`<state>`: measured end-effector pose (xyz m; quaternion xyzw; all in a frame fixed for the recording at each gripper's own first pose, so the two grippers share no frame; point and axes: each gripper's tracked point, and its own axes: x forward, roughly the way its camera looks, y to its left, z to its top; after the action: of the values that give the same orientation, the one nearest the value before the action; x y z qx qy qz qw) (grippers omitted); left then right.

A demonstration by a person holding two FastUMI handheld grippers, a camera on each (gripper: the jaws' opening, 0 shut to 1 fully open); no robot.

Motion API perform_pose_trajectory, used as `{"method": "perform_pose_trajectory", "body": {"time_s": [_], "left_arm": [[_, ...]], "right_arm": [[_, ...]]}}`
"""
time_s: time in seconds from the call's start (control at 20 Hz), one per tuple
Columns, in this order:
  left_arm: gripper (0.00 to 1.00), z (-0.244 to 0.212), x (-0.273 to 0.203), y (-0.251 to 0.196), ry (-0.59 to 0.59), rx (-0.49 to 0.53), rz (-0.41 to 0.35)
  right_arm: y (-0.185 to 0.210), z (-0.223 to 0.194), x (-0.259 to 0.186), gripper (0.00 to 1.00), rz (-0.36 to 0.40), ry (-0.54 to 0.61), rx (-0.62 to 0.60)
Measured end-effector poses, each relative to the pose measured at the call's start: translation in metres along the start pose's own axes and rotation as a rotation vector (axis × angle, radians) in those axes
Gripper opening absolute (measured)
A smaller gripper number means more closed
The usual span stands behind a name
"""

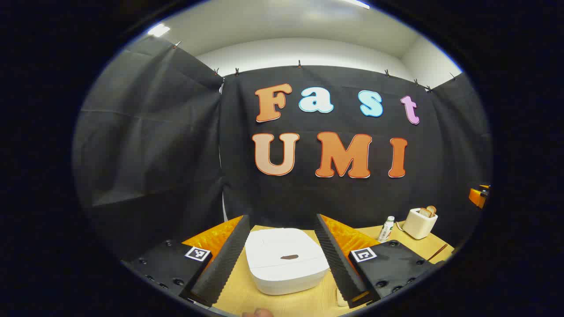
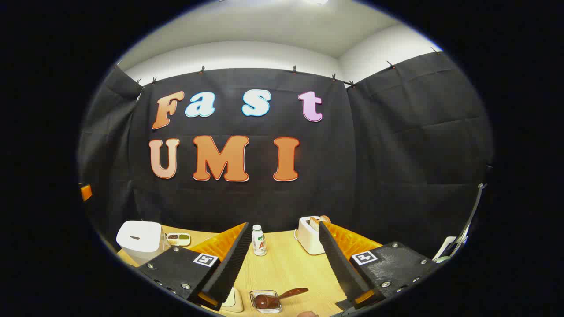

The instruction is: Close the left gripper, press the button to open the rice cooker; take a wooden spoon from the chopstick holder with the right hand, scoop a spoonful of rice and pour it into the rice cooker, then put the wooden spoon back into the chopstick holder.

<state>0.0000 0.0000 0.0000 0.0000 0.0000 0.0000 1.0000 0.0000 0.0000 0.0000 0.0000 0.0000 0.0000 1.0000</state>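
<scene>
Rice cooker (image 1: 285,260) sitting lid-down straight ahead between left gripper (image 1: 282,259) fingers, spread wide; right gripper (image 2: 282,264) also gaping, empty.

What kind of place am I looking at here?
Probably a mock kitchen set up in a recording booth: black cloth walls surround a wooden table holding a white rice cooker, a toaster and a small bottle.
</scene>
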Motion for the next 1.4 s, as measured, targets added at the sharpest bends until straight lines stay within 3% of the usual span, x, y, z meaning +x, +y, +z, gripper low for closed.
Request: {"method": "perform_pose_trajectory", "body": {"time_s": [1.1,1.2,1.4], "left_arm": [[1.00,0.000,0.007,0.001,0.023,0.019,-0.006],[0.81,-0.004,0.008,-0.004,0.036,0.019,-0.026],[0.33,-0.014,0.014,-0.003,0.073,0.014,-0.025]], "right_arm": [[-0.009,0.015,-0.006,0.95,0.003,-0.024,-0.013],[-0.004,0.019,-0.007,0.95,0.013,-0.032,-0.013],[0.000,0.020,-0.006,0.95,0.026,-0.036,-0.030]]}}
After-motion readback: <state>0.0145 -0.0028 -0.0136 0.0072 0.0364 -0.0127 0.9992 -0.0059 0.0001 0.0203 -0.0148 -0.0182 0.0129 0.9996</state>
